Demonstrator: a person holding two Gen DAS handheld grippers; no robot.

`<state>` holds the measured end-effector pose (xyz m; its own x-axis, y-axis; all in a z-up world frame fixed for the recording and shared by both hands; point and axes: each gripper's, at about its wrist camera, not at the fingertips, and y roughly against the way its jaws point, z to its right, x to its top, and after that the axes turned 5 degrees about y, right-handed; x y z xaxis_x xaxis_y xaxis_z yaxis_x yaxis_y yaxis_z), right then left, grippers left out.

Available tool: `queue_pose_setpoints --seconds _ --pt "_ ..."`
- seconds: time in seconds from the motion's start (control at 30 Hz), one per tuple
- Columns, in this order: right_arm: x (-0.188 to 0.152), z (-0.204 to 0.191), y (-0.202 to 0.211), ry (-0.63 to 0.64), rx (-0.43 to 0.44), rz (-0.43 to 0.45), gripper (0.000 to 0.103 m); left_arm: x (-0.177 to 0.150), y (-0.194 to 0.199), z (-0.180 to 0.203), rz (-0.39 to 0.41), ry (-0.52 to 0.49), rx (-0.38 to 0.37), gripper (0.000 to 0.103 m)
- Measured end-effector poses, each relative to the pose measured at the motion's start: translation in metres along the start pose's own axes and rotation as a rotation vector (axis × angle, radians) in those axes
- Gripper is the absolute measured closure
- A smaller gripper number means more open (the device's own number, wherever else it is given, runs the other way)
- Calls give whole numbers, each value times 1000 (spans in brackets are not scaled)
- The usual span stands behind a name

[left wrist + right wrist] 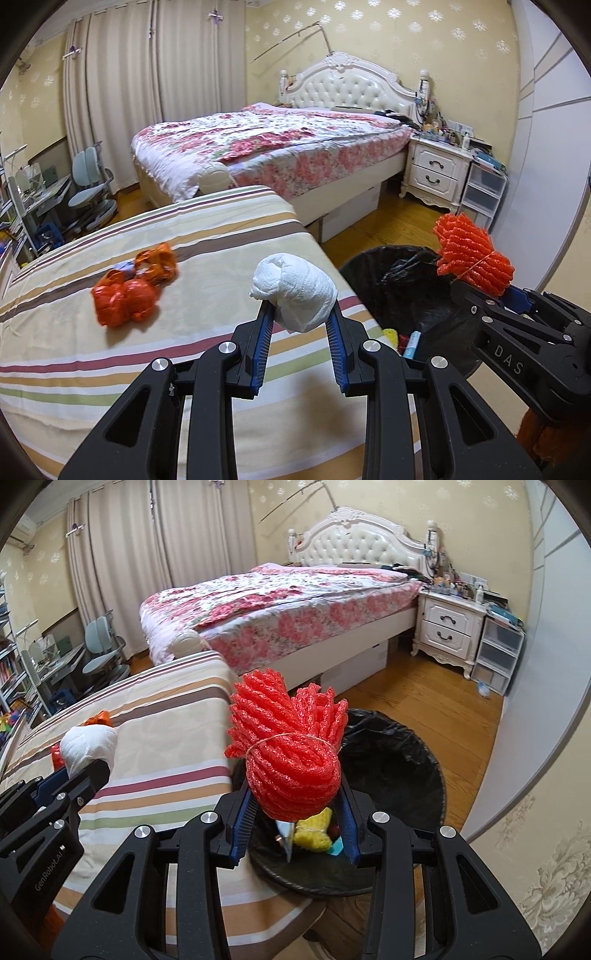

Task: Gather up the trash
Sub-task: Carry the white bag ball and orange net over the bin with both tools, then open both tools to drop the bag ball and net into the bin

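Beyond, against the wallpapered wall: a floral-covered bed [273, 147] with white tufted headboard, and a white nightstand [436, 171] just beside it.

Nearer, spread across the lower left of both views: a striped cloth-covered worktop [207, 236], beige with brown, maroon, green and orange bands.

At the worktop's right edge, on the wooden floor: a round trash bin [413, 746] lined with a black bag, already containing a yellow foam piece [314, 834] and other scraps too small to identify.

Gripped above the bin's near rim: a bundle of red foam netting [288, 749], tied round the middle with thin string, pinched between the blue-padded fingers of the right gripper [295, 812], closed narrow on its lower end.

Held over the worktop's right side, lifted clear of the cloth: a crumpled white paper towel wad [295, 291], clamped at its base by the left gripper [301, 317], fingers drawn in on either side.

Lying on the worktop, well left of the wad: crumpled orange wrappers [133, 284], untouched by either gripper.
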<state>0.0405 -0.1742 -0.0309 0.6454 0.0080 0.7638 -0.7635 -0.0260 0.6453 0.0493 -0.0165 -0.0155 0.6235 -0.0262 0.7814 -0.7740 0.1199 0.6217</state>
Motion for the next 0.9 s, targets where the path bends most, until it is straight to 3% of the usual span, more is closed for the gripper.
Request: queue_pose_setpoints --seconds 0.37,0.9 --pt "-1 37 -9 -37 -72 1 64 9 -25 44 8 -68 -36 74" --pt "-5 61 -40 -78 -109 -54 64 19 -63 73 -45 -79 -60 73"
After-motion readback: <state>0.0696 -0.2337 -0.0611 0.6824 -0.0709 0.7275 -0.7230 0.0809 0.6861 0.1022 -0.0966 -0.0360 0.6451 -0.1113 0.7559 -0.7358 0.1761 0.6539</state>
